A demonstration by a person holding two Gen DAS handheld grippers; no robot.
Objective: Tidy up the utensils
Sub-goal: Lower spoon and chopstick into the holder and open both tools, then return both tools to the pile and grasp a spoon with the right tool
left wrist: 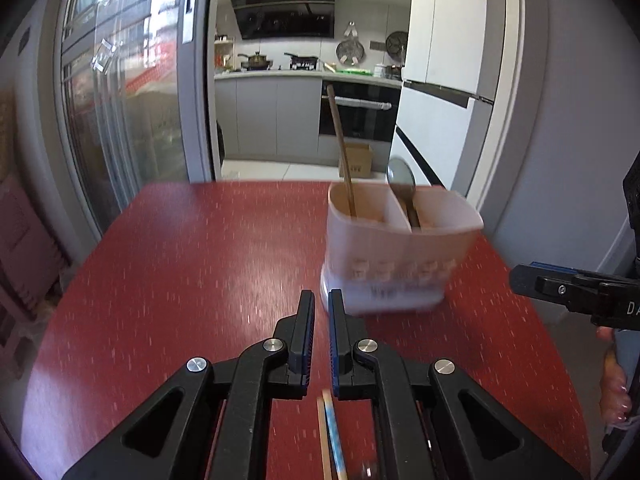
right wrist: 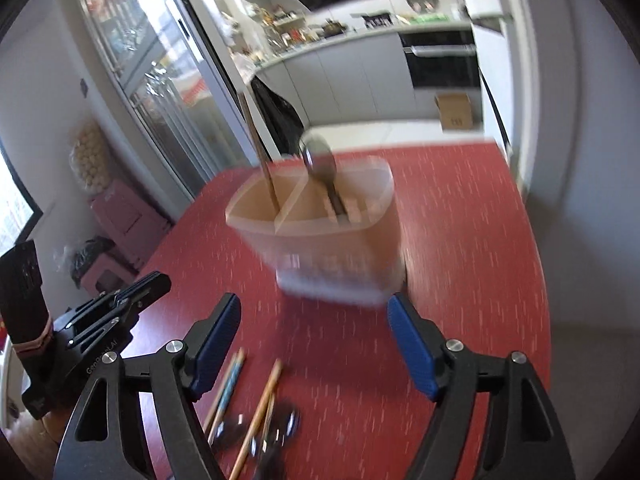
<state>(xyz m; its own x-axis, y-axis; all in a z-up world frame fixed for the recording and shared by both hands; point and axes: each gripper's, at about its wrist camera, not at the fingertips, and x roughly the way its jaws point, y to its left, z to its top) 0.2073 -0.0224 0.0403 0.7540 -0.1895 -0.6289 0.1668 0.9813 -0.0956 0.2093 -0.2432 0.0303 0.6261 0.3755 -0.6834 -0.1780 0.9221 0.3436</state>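
A pale two-compartment utensil holder (left wrist: 400, 248) stands on the red table (left wrist: 180, 280). A long wooden stick (left wrist: 342, 148) leans in its left compartment and a metal spoon (left wrist: 402, 184) in its right. My left gripper (left wrist: 321, 304) is shut with nothing between its pads, just left of the holder's base. Loose chopsticks (left wrist: 330, 432) lie beneath it. In the right wrist view my right gripper (right wrist: 314, 304) stands open and empty, close in front of the holder (right wrist: 332, 248). Chopsticks (right wrist: 228, 384) and blurred dark utensils (right wrist: 280, 424) lie on the table below it. The left gripper (right wrist: 124, 300) shows at the left.
The table's far edge (left wrist: 260, 182) faces a kitchen doorway with a cardboard box (left wrist: 358, 160) on the floor. A glass door (left wrist: 120, 120) and pink crates (left wrist: 24, 240) are to the left. A hand (left wrist: 614, 392) holds the right gripper (left wrist: 560, 292) at the right edge.
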